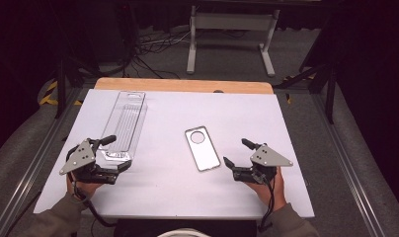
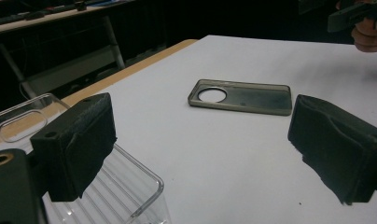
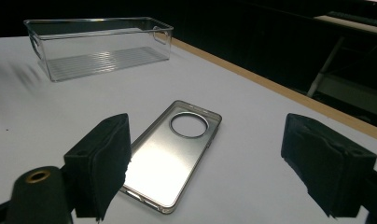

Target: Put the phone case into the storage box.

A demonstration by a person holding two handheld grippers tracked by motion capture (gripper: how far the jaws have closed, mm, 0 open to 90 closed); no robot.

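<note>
Two claws are what I work with, both with jaws spread apart and nothing between them. My left claw (image 1: 113, 153) sits at the near end of the clear plastic bin (image 1: 124, 121), one jaw over its rim. My right claw (image 1: 237, 152) hovers just beside the grey phone case (image 1: 202, 148), which lies flat mid-way across the white surface (image 1: 158, 192), well apart from the bin

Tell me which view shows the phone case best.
The right gripper view: the phone case lies close between the open jaws, its round camera hole and rim sharp. The high view shows the whole case, but small. The left gripper view shows it farther off, at a low angle.
</note>
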